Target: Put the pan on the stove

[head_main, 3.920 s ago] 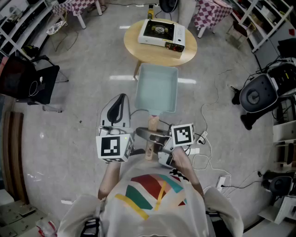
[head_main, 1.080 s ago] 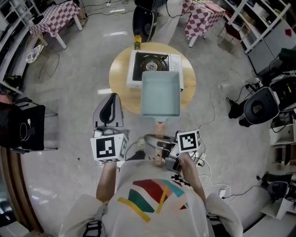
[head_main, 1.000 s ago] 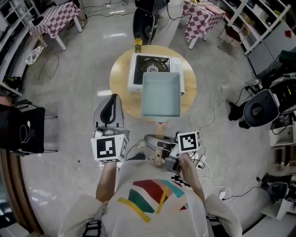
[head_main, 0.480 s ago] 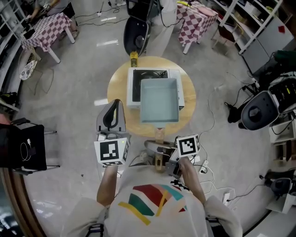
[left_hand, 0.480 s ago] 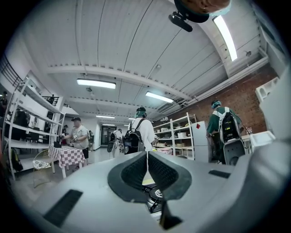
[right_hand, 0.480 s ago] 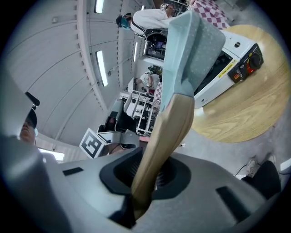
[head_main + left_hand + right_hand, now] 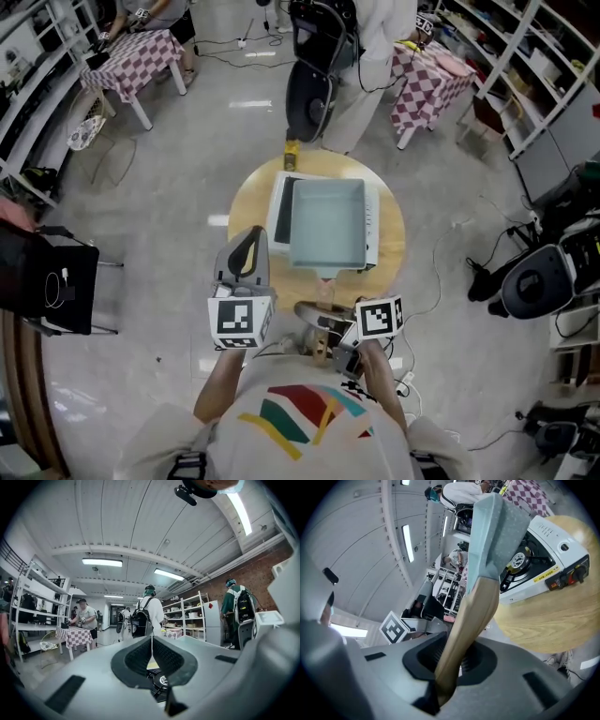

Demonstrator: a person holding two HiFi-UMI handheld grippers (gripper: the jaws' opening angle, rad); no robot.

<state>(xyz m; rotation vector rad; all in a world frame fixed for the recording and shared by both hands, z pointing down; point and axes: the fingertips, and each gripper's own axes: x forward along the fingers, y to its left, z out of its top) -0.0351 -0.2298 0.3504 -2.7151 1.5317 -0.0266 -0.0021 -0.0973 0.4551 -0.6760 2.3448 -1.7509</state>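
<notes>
The pan (image 7: 326, 223) is a pale teal rectangular one with a wooden handle (image 7: 324, 292). It hangs level over the white portable stove (image 7: 281, 204) on the round wooden table (image 7: 394, 255) and hides most of the stove. My right gripper (image 7: 325, 323) is shut on the handle's end. In the right gripper view the handle (image 7: 466, 620) runs up from the pads to the pan (image 7: 492, 527), with the stove (image 7: 548, 550) beyond. My left gripper (image 7: 249, 240) floats beside the pan's left, shut and empty; its pads (image 7: 140, 656) meet in the left gripper view.
A small yellow item (image 7: 292, 154) stands at the table's far edge. A person (image 7: 366, 47) and a black chair (image 7: 314, 94) are just behind the table. Checkered tables (image 7: 141, 56) stand at the back, cables (image 7: 441, 281) lie on the floor at right.
The table and stove have come closer. The pan, held by my right gripper, has moved forward from the table's near edge to over the stove. The left gripper has kept alongside.
</notes>
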